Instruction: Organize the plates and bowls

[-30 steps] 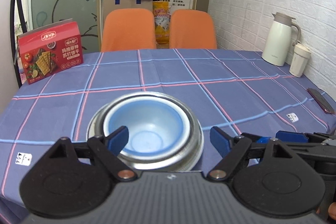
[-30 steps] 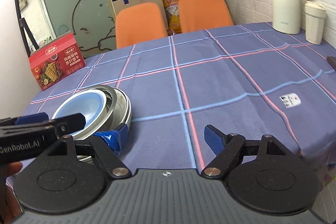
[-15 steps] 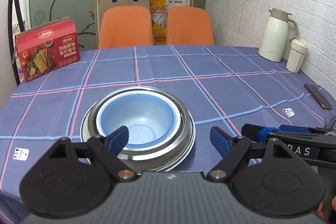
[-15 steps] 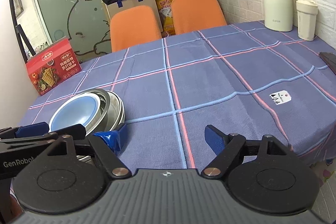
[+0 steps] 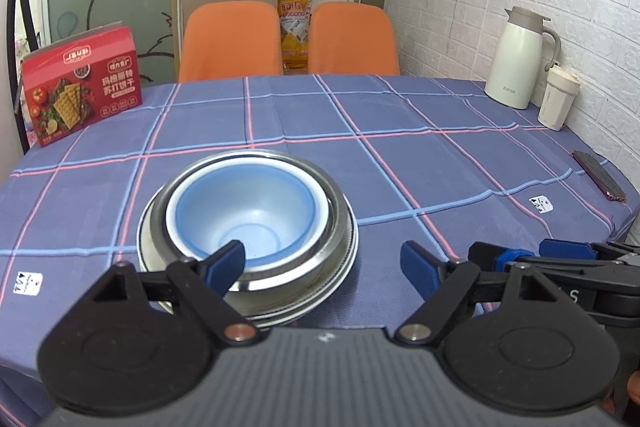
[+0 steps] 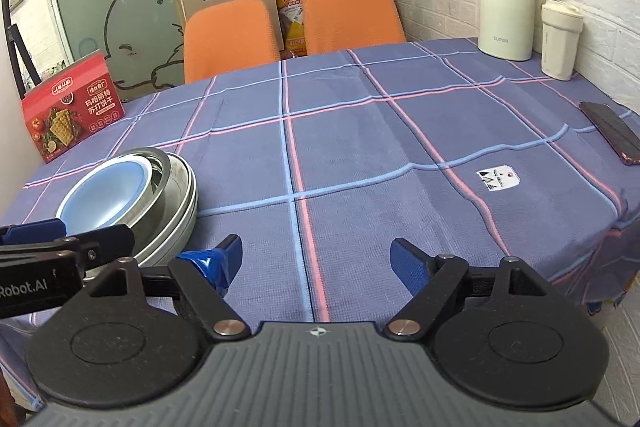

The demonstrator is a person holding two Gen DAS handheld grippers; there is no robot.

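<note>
The left wrist view looks straight down into one blue bowl (image 5: pixel 244 215), mouth up, nested in a steel bowl (image 5: pixel 332 227) on steel plates (image 5: pixel 344 267) near the table's (image 5: pixel 400 115) front edge. The right wrist view shows the stack's side—two plate rims. Left gripper (image 5: pixel 322 263) and right gripper (image 6: pixel 316 255) both gape, empty.

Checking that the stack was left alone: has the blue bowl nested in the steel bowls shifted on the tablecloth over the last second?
No. The blue bowl sits just below the same pink stripe; only the camera drew back.
</note>
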